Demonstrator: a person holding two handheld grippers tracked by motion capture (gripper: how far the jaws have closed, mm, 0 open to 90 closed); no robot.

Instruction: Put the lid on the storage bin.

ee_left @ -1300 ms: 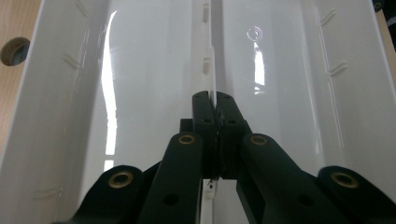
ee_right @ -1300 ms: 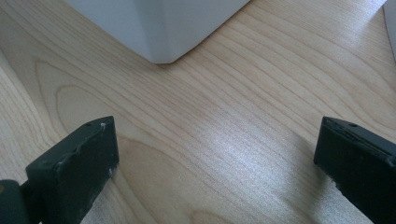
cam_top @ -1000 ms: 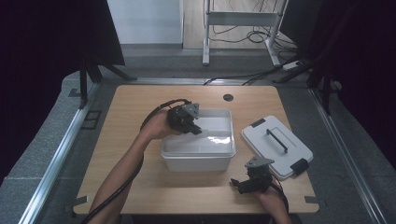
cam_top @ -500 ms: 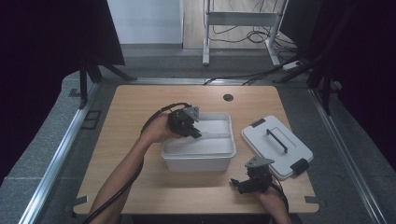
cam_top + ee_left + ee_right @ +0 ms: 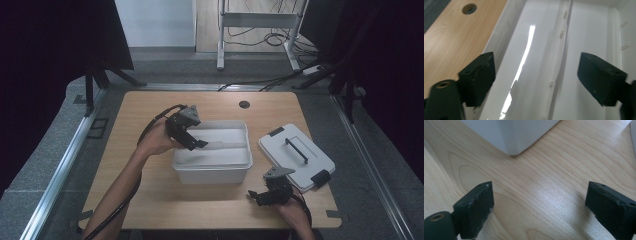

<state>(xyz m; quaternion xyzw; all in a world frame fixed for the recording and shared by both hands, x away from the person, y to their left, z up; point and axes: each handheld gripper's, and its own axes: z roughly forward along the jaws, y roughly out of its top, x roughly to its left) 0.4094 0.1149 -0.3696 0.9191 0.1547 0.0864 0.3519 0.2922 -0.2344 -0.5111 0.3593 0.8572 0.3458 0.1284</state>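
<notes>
A white plastic bin (image 5: 212,170) stands open at the table's middle. My left gripper (image 5: 196,144) hangs over its left end, pointing in; its jaws have just been opening and stand open with nothing between them. In the left gripper view the left gripper (image 5: 536,80) looks along the bin's glossy inside (image 5: 589,32), where a white ridge (image 5: 560,50) runs lengthwise. My right gripper (image 5: 256,196) rests low near the table's front edge, right of the bin's front corner (image 5: 509,135). Its jaws have just been closing a little, but the right gripper (image 5: 539,205) remains open over bare wood.
The bin's white lid (image 5: 295,155), with a dark handle and dark latches, lies flat on the table to the right of the bin. A round cable hole (image 5: 244,104) sits at the back of the wooden table (image 5: 150,200). Dark screens and stands surround the table.
My left gripper has drawn back a little toward the bin's left end and its jaws have opened. The right gripper has stayed where it was.
</notes>
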